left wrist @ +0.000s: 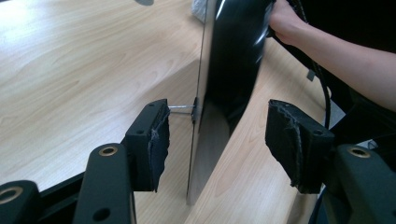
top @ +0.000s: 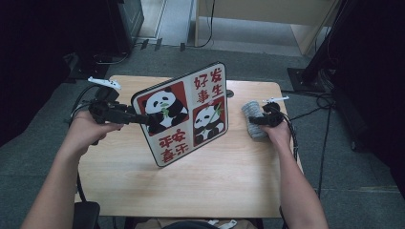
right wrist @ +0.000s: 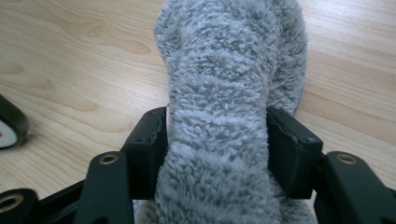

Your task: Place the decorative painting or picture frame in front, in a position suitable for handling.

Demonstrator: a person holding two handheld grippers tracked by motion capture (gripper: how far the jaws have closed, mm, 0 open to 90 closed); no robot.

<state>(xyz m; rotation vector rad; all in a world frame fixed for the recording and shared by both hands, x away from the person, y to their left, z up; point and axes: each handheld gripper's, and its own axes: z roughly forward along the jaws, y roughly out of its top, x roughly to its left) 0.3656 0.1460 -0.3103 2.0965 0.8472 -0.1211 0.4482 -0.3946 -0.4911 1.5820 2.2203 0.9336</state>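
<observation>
The square panda-printed board with red characters [top: 184,112] stands tilted on the light wooden table [top: 239,176], its edge between my left gripper [left wrist: 217,135]'s spread jaws; my right gripper [right wrist: 216,149] pinches the fluffy grey cloth [right wrist: 229,93] beside it; wiping looks next, so the board needs steadying first.

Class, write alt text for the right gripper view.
Two black jaws of the right gripper close on a fluffy grey cloth that lies on a light wooden table.
</observation>
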